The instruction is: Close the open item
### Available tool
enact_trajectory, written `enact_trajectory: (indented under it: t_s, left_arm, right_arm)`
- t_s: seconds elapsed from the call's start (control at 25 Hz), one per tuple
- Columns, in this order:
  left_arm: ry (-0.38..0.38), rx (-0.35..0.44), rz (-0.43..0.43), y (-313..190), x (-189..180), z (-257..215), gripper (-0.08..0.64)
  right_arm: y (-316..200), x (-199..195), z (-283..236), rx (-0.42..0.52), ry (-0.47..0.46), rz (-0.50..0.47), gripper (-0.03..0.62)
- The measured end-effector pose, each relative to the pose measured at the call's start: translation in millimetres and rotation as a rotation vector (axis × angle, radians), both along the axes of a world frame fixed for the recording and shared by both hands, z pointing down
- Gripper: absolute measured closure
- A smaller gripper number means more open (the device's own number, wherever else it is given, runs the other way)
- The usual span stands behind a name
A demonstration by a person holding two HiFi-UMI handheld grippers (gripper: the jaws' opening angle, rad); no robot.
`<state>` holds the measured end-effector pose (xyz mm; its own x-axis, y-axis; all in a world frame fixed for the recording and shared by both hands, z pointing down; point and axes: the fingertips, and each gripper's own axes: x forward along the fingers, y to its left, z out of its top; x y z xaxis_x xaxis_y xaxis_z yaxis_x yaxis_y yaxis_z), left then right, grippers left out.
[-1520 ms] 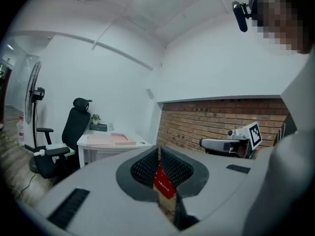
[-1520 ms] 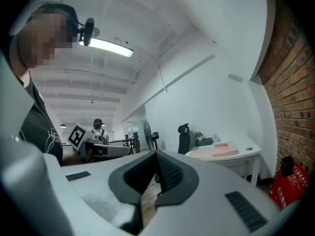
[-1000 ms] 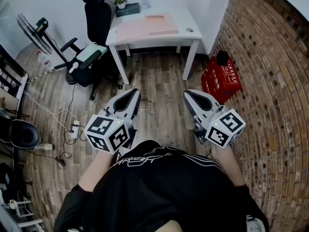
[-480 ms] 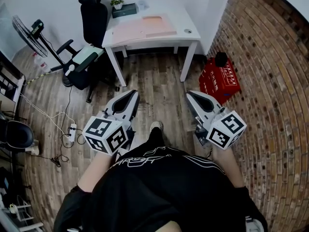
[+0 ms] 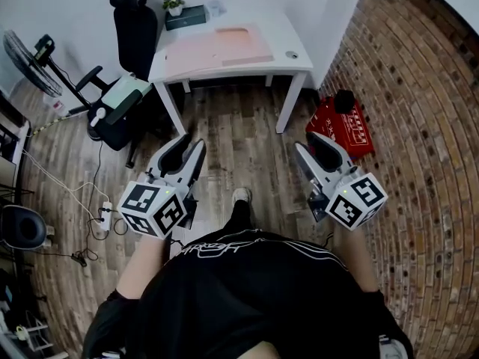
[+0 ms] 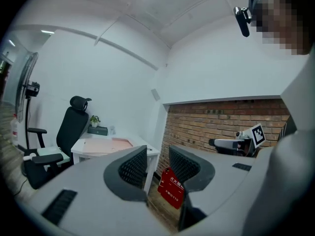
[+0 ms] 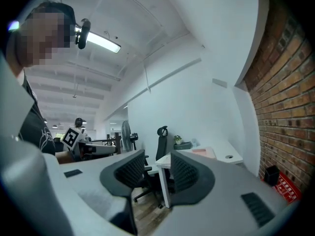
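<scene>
A flat pink item (image 5: pixel 224 45) lies on the white table (image 5: pixel 292 64) at the far side of the room; from here I cannot tell what it is or how it is open. It also shows in the left gripper view as the pink item (image 6: pixel 106 144) and in the right gripper view as the pink item (image 7: pixel 204 152). My left gripper (image 5: pixel 185 146) and right gripper (image 5: pixel 314 142) are held in front of the person's body, well short of the table. Both pairs of jaws are opening, with nothing between them, as the left gripper (image 6: pixel 157 156) and right gripper (image 7: pixel 157 163) show in their own views.
A black office chair (image 5: pixel 131 28) stands left of the table, with a fan (image 5: pixel 30 54) further left. A red crate (image 5: pixel 346 129) sits by the brick wall (image 5: pixel 419 126) on the right. A power strip (image 5: pixel 105 214) and cables lie on the wooden floor. A small plant (image 5: pixel 174 2) stands on the table.
The person has stepped forward, and a foot now shows between the grippers. Both grippers' jaws, shut before, have parted.
</scene>
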<state>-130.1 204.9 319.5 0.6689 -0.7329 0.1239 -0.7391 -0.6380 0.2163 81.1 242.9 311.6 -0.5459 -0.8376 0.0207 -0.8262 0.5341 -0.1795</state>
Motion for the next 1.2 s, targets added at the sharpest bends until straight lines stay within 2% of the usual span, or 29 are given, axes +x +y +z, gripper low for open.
enact_trajectory:
  t_s: [0.08, 0.24, 0.44, 0.68, 0.88, 1.08, 1.2]
  left_arm:
    - [0.028, -0.033, -0.019, -32, -6, 7, 0.377]
    - [0.085, -0.076, -0.044, -107, -11, 13, 0.304]
    - [0.076, -0.124, -0.104, -210, -28, 32, 0.259]
    - [0.047, -0.194, -0.204, -310, -55, 71, 0.247]
    - [-0.002, -0.273, -0.276, -360, -76, 113, 0.247]
    - [-0.088, -0.267, -0.328, -392, -88, 141, 0.247]
    - [-0.054, -0.318, -0.354, -411, -93, 161, 0.247]
  right_arm:
    - [-28, 10, 3, -0.015, -0.014, 0.028, 0.404]
    - [-96, 27, 7, -0.049, 0.001, 0.057, 0.354]
    - [-194, 45, 23, -0.115, 0.044, 0.065, 0.331]
    - [-301, 68, 68, -0.220, 0.110, 0.065, 0.318]
    - [-357, 87, 105, -0.306, 0.086, 0.081, 0.321]
    - [-402, 102, 133, -0.363, 0.086, 0.077, 0.327]
    - [-429, 107, 148, -0.392, 0.089, 0.067, 0.327]
